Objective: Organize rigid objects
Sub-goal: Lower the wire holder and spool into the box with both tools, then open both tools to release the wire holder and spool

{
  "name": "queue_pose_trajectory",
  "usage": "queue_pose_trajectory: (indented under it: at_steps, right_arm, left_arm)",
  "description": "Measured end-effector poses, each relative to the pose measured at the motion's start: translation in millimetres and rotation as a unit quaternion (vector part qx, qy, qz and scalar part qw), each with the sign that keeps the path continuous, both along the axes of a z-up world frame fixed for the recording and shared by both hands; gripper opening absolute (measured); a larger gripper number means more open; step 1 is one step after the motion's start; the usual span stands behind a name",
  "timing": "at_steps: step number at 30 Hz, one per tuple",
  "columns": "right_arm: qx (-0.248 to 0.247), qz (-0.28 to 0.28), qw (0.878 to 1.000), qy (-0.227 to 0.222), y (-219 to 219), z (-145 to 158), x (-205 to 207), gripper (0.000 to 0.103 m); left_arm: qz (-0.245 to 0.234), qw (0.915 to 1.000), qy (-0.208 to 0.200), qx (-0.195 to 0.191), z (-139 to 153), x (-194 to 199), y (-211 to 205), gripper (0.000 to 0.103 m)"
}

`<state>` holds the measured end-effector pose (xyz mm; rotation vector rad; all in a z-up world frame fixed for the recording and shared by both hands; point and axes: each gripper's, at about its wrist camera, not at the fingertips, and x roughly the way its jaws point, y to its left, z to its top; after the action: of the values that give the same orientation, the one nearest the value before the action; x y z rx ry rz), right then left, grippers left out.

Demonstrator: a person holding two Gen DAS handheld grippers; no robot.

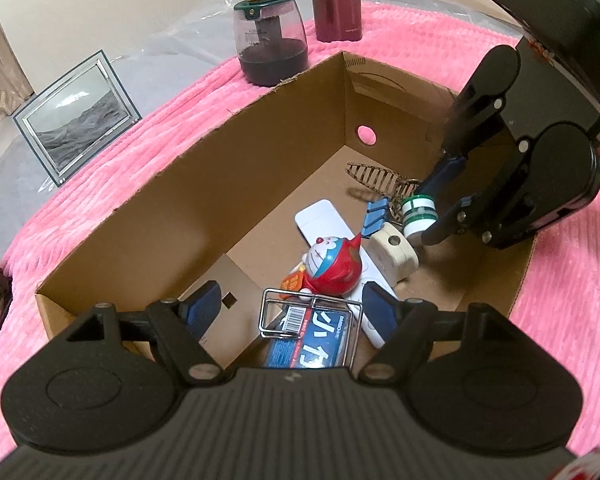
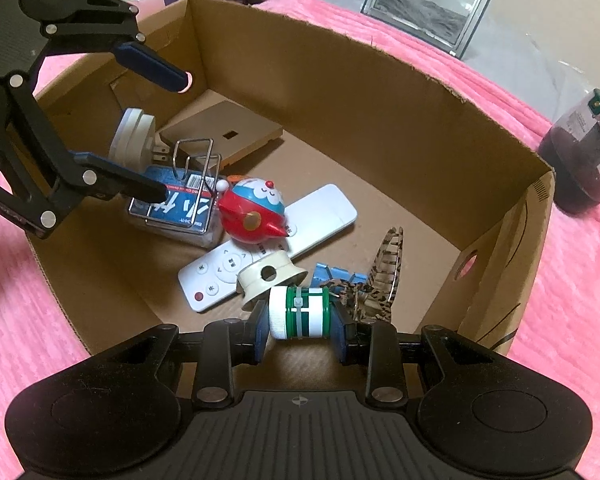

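Note:
A cardboard box (image 1: 148,208) (image 2: 380,92) lies on a pink blanket (image 1: 188,100). In it lie a white remote (image 2: 324,216), a red and blue toy figure (image 1: 332,266) (image 2: 256,212), a blue-labelled case with a wire clip (image 1: 312,332) (image 2: 176,204), a cream holder (image 2: 266,276), blue clips (image 2: 334,274) and a patterned hair claw (image 2: 384,276). My right gripper (image 2: 300,316) (image 1: 420,216) is shut on a small green and white bottle (image 2: 302,312) (image 1: 418,216) inside the box. My left gripper (image 1: 290,308) (image 2: 172,136) is open above the case.
Outside the box stand a dark red canister (image 1: 335,2), a clear jar with dark contents (image 1: 270,40) (image 2: 580,152) and a framed sand picture (image 1: 76,120) (image 2: 424,4). A flat cardboard piece (image 2: 224,128) lies in the box's far corner.

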<state>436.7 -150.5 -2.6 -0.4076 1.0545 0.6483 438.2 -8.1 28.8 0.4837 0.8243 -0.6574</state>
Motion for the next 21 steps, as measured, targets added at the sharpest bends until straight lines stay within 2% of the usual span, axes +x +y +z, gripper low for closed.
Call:
queue_pose_trajectory:
  at_steps: [21]
  right_arm:
    - [0.022, -0.019, 0.999, -0.019, -9.2, 14.7, -11.5, 0.033]
  left_arm:
    - [0.007, 0.9998, -0.011, -0.016, 13.1, -14.0, 7.3, 0.075]
